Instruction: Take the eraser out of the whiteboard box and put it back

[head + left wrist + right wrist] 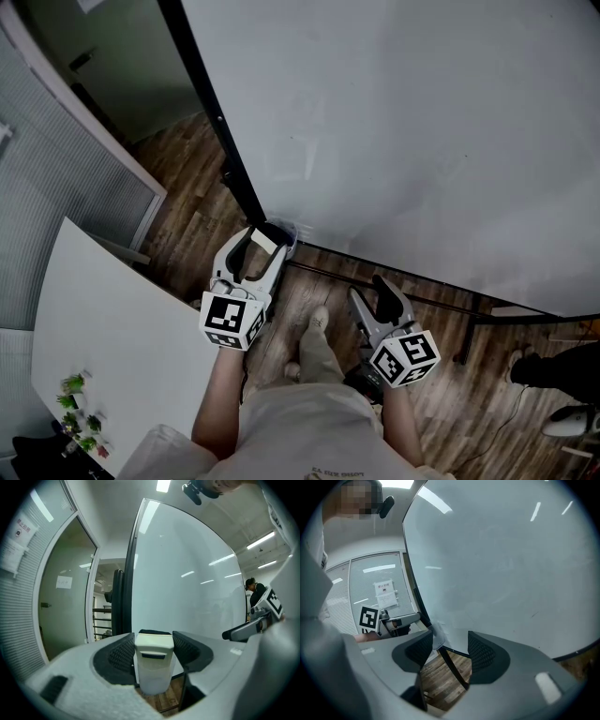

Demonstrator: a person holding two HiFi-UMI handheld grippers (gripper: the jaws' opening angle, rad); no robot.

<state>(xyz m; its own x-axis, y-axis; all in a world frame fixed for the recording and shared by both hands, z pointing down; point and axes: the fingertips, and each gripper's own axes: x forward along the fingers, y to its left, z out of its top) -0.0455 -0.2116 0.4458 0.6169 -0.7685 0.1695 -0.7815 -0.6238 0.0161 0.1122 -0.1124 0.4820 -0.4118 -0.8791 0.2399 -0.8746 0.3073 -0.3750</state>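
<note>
Left claw (153,645): clamped on eraser (153,665), which stands upright between the pads.
Eraser: out of the box (289,232), just beside it at the whiteboard (403,122) corner.
Right claw (450,649): jaws apart, empty.

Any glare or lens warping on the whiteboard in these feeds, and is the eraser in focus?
Left gripper view: fisheye curves the edge of the glossy white whiteboard, ceiling-light streaks reflect on it, and the white plastic block eraser in the left claw is sharp. Right gripper view: same curving and streaks, dark corners, empty right claw sharp. Head view: dim overall, no strong glare.
</note>
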